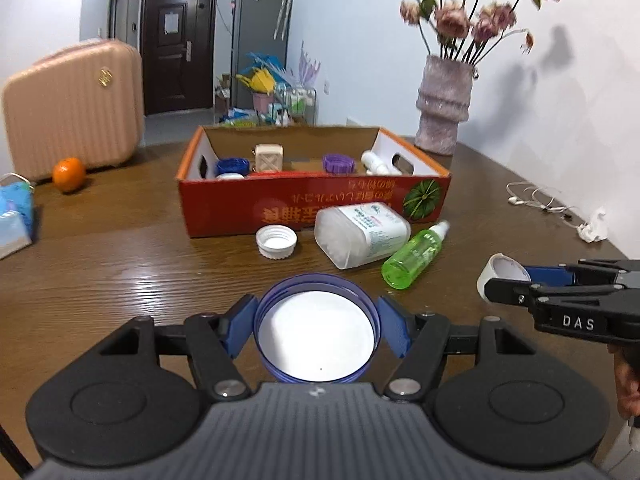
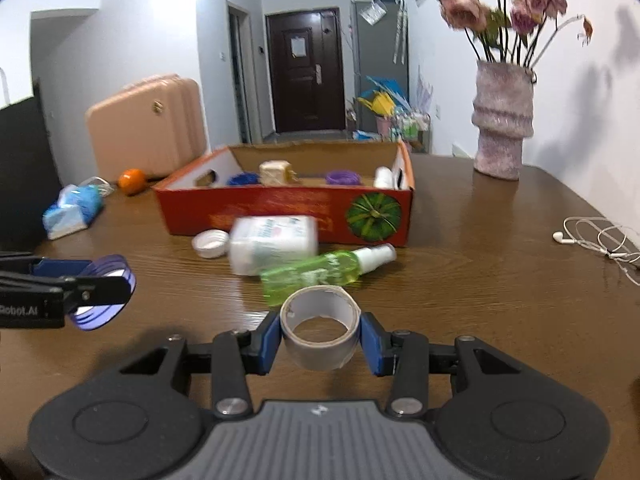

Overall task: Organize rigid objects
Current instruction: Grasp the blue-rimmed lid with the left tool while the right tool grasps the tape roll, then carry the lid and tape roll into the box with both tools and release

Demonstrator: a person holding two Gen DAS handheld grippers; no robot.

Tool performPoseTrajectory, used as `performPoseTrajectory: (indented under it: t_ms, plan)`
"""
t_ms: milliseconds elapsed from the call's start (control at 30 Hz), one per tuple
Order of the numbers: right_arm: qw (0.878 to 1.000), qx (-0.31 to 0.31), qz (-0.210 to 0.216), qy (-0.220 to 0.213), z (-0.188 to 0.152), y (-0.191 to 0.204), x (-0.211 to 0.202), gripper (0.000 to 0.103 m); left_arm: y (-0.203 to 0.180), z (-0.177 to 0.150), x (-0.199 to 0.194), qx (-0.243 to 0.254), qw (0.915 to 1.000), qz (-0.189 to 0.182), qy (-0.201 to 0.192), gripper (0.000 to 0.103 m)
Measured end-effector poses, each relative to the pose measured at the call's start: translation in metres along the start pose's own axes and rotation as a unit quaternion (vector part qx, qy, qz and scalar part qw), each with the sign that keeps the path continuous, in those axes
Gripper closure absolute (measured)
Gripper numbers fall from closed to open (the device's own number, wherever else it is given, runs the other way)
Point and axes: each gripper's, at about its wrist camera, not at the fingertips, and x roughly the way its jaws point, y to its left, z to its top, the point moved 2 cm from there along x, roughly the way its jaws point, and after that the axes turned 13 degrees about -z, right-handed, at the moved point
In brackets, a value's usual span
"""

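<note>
A: Left gripper [image 1: 318,334]?
B: Clamped on blue-rimmed lid [image 1: 316,330], blue pads [image 1: 240,328] pressing both sides, white inner face up. Held above table [image 1: 120,272], near its front edge.
A: Right gripper [image 2: 320,336]?
B: Closed on grey tape roll [image 2: 320,330], pads [image 2: 268,342] tight on the outer wall, roll's hole facing up and toward camera. Also above the table, front side.
A: Both visible in the other view?
B: Yes. Right one at the right edge of left wrist view, roll end showing between fingers. Left one at the left edge of right wrist view, lid tilted.
A: Loose items?
B: White cap [image 1: 277,242] open side up, just in front of red cardboard box [image 1: 312,204]. White plastic container [image 1: 360,236] lying on its side beside cap, touching or nearly touching the box front. Green spray bottle [image 1: 412,256] lying flat, leaning against the container, nozzle toward the table's right edge.
A: Inside the box?
B: Blue lid [image 1: 232,166], small wooden crate [image 1: 269,157], purple lid [image 1: 338,163], white bottle [image 1: 374,162] at the right end.
A: Rest of the table?
B: Vase of dried flowers [image 1: 442,104] at far right corner, earphones [image 1: 536,200] by right edge, orange [image 1: 69,174] and tissue pack [image 1: 14,216] toward left edge. Pink suitcase [image 1: 76,108] behind the orange; on table or behind it, can't tell.
</note>
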Motion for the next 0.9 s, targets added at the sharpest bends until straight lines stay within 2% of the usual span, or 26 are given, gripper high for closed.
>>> performPoseTrajectory:
  t_ms: [233,367,467,667,800,900]
  plan:
    - [0.999,-0.006,0.012,-0.032,-0.003,0.011,-0.047,0.061,-0.014,-0.001,-0.049,0.009,0.9991,-0.005,-0.041,0.036]
    - [0.999,-0.007,0.014,-0.038,-0.001,0.012,-0.052,0.061,-0.019,0.002,-0.054,0.014,0.9986,-0.009,-0.05,0.036]
    - [0.999,-0.012,0.017,-0.041,0.006,0.012,-0.045,0.061,-0.017,0.014,-0.044,0.013,0.9985,-0.022,-0.048,0.036]
    - [0.998,-0.023,0.038,-0.052,0.062,0.005,0.004,0.061,0.003,0.08,0.013,0.002,0.998,-0.05,-0.04,0.036]
    - [0.998,-0.04,0.036,-0.044,0.111,0.003,0.062,0.061,0.028,0.136,0.085,-0.022,0.9986,-0.046,-0.012,0.036]
    - [0.998,-0.047,0.035,-0.018,0.141,0.001,0.115,0.061,0.048,0.167,0.144,-0.042,0.9984,-0.034,0.019,0.036]
